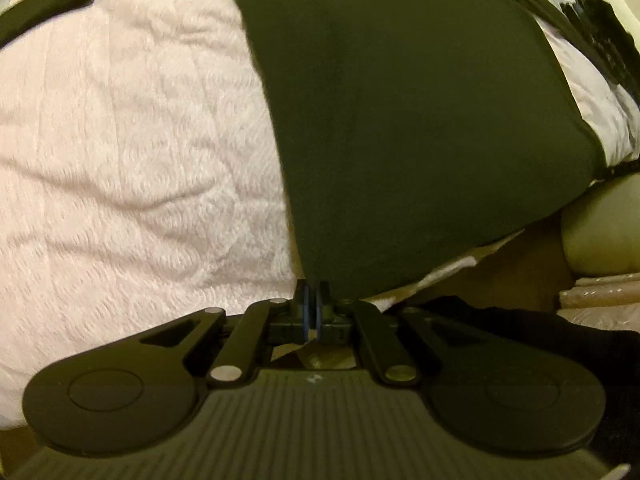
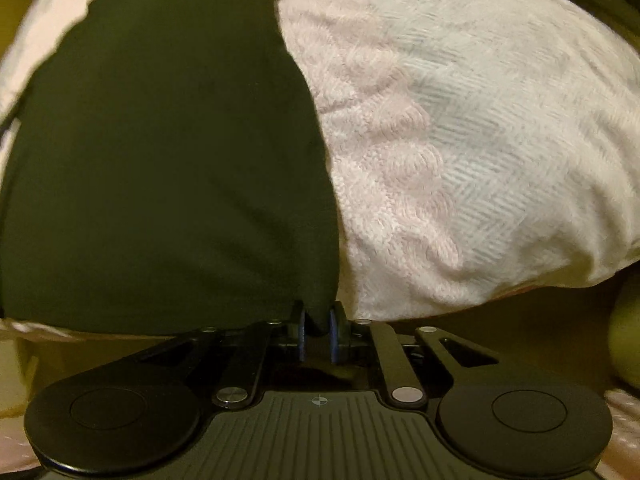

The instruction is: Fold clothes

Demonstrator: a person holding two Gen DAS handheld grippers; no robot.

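A dark garment (image 1: 400, 120) lies flat on a pale pink textured bedspread (image 1: 120, 140). Its near corner runs down into my left gripper (image 1: 313, 300), whose blue pads are pressed together on the cloth edge. In the right wrist view the same dark garment (image 2: 160, 160) fills the left half, with the bedspread (image 2: 480, 140) to its right. A bunched fold of its near edge sits between the pads of my right gripper (image 2: 318, 320), which is shut on it with a narrow gap filled by cloth. Both grippers point steeply down at the bed's near edge.
A dark strap (image 1: 60, 8) crosses the bedspread at the far left. A second black cloth (image 1: 600, 36) lies at the far right. Past the bed's near edge are a brown floor (image 1: 520, 256) and a pale rounded object (image 1: 600, 232).
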